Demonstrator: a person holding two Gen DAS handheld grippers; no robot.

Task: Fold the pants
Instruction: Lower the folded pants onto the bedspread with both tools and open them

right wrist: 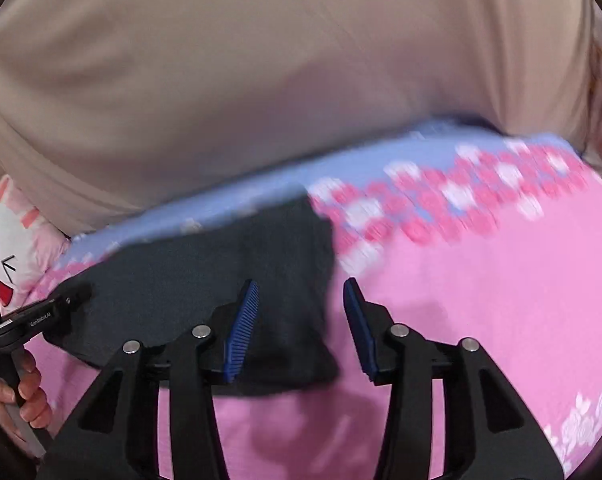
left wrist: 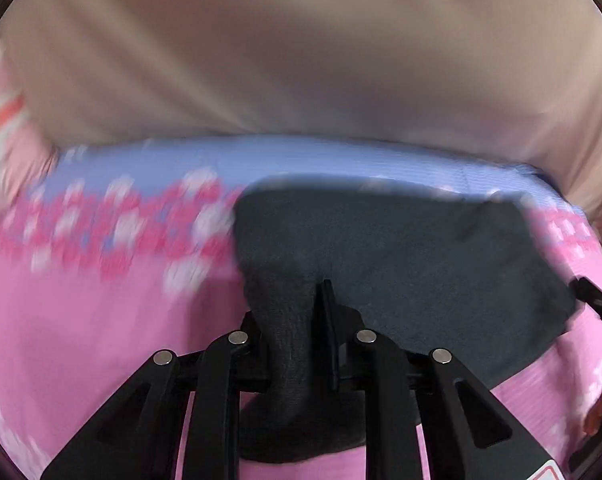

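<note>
The dark grey pants (left wrist: 401, 264) lie folded on the pink bed sheet (left wrist: 101, 320). My left gripper (left wrist: 297, 320) is shut on a bunched edge of the pants, which runs up between its fingers. In the right wrist view the pants (right wrist: 221, 272) lie under and left of my right gripper (right wrist: 301, 300), which is open with its blue pads (right wrist: 243, 328) apart over the pants' right edge. The left gripper (right wrist: 61, 304) shows at the far left of that view, in a hand, at the pants' left edge.
The sheet (right wrist: 481, 300) is pink with a flowered band and a blue strip at the far side. A beige curtain or cloth (left wrist: 301, 48) fills the background. A pink rabbit pillow (right wrist: 9, 240) lies at the left. Both views are blurred.
</note>
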